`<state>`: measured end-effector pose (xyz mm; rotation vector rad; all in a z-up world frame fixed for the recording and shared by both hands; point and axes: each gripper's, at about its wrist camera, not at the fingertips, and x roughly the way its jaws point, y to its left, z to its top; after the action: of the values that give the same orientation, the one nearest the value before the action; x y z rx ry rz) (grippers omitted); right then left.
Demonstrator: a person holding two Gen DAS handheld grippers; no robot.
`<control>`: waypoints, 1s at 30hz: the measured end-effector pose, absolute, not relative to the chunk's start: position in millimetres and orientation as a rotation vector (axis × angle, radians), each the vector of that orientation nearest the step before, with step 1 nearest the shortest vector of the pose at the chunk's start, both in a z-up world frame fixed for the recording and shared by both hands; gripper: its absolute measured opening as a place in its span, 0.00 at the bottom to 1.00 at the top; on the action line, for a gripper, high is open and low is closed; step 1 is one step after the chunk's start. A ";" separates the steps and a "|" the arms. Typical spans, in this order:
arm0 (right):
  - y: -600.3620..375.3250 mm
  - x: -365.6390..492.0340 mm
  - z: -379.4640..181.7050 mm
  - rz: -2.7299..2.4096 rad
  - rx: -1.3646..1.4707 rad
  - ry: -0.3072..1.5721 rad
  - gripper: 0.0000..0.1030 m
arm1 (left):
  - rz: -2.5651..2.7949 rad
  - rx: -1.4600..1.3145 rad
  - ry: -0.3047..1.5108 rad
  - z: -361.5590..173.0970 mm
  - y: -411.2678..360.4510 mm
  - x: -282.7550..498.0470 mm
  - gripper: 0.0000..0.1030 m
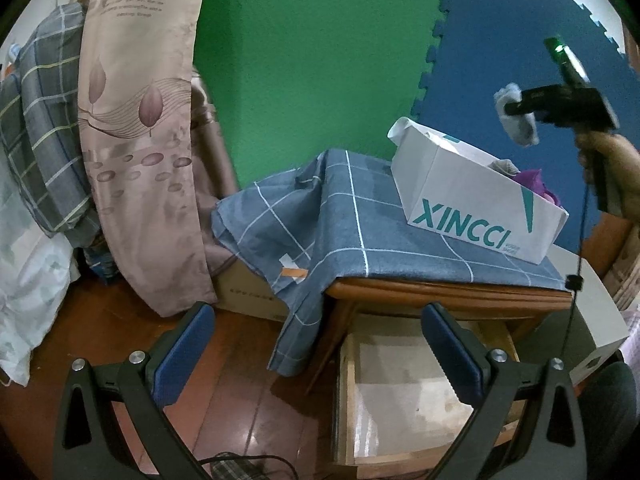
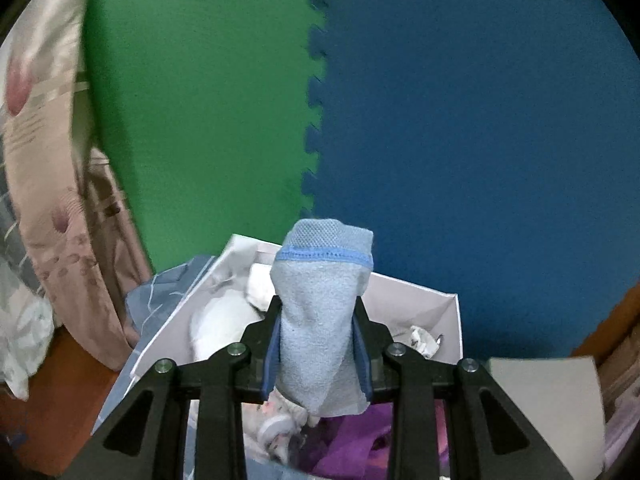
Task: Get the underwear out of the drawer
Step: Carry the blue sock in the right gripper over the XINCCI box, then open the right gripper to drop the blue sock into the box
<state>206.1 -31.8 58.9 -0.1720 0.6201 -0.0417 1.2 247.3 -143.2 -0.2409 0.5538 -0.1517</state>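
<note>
Right gripper (image 2: 318,344) fingers clamp blue underwear (image 2: 320,320), angled down over white box (image 2: 420,300); left gripper (image 1: 320,344) fingers released.

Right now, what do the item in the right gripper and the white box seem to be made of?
Light-blue folded garment: soft knit cloth, likely cotton, matte, with a mesh band and stitched blue trim. White XINCCI box: thin cardboard, smooth printed surface, creased flap.

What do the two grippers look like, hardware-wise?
Both match: the left gripper and right gripper have matte black angular finger arms with triangular cut-outs, silver round bolts at the pivots, and flat blue pads inside each finger. From the left wrist view, the right gripper's black body carries a small green light on top, and a thin black cable hangs below it. No sleeve shows.
</note>
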 end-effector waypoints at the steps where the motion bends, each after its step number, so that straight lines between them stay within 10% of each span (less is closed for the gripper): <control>1: -37.4 214.6 56.4 -0.040 -0.151 0.638 0.30 | -0.154 -0.242 0.552 -143.0 247.4 0.6 0.99; 30: -65.7 318.9 -10.9 -0.098 0.036 0.830 0.40 | -0.165 -0.266 0.566 -145.2 248.7 6.5 0.99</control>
<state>318.9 -65.7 -10.9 0.0360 0.8295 -0.0983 6.5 248.7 -145.2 -0.2656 0.5658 -0.1646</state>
